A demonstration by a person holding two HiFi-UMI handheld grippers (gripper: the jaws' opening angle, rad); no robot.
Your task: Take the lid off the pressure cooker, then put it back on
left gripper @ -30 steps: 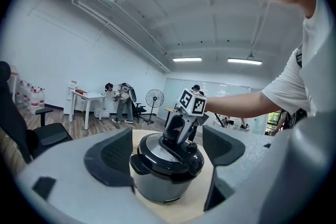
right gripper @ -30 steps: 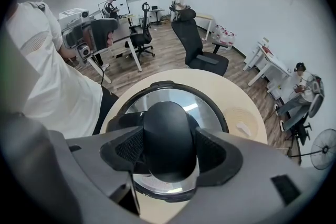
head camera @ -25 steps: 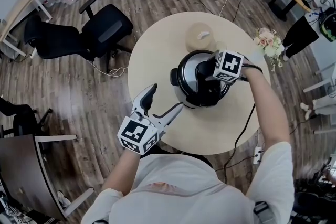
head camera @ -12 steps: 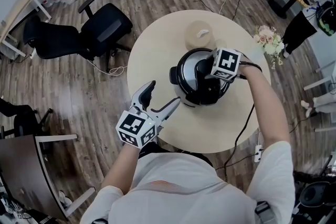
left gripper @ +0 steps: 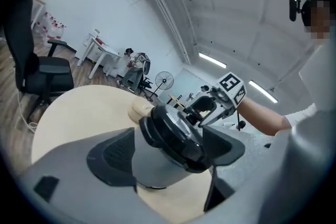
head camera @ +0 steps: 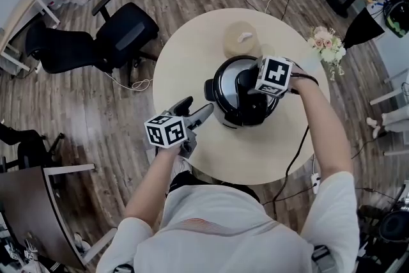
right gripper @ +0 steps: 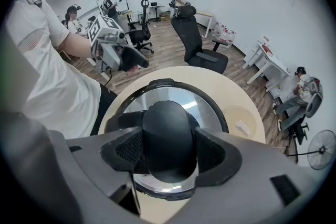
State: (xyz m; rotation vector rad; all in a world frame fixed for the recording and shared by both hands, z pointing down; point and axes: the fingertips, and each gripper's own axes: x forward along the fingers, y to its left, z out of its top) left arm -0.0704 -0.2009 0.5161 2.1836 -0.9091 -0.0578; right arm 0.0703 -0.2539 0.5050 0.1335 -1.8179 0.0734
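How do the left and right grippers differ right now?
The right gripper points steeply down over the cooker; the left gripper lies nearly level beside it. The right gripper's jaws are shut on the lid knob; the left gripper's jaws stand apart, holding nothing. Both aim at the cooker.

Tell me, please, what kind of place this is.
Most likely an office or a lab workroom: a black office chair stands on a wood floor, with white desks at the side and a standing fan.
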